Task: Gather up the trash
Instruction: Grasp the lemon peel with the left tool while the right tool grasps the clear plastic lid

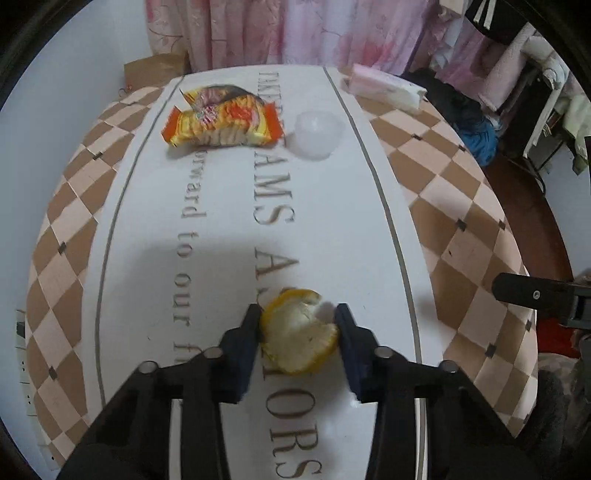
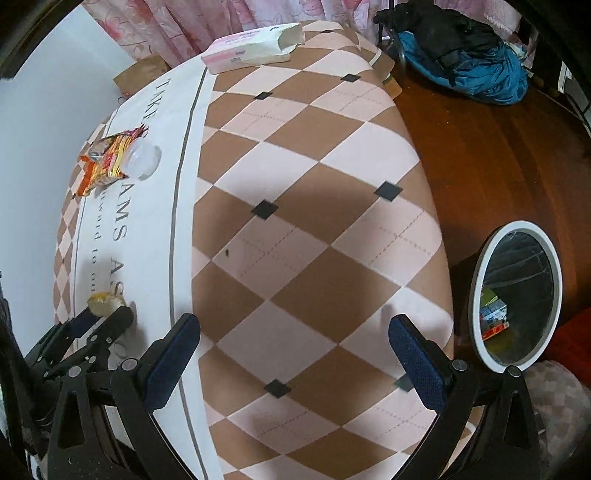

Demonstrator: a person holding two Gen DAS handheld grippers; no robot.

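A table (image 1: 436, 206) with a checked cloth and a white lettered middle strip stands before pink curtains (image 1: 295, 33). On the strip, at the near end, lies an orange peel (image 1: 299, 334). The left gripper (image 1: 299, 325) points down over it, its jaws narrow and pressing the peel on both sides, so I judge it is picking this piece first. The peel is curled, yellow outside and pale inside, with a torn edge. At the far end lie a wrapper (image 1: 221, 120) and a clear cup (image 1: 319, 134), not yet collected. The right gripper (image 2: 291, 354) hangs wide and empty over the cloth. The bin (image 2: 515, 291) stands on the floor beside the table, probably where the trash goes.
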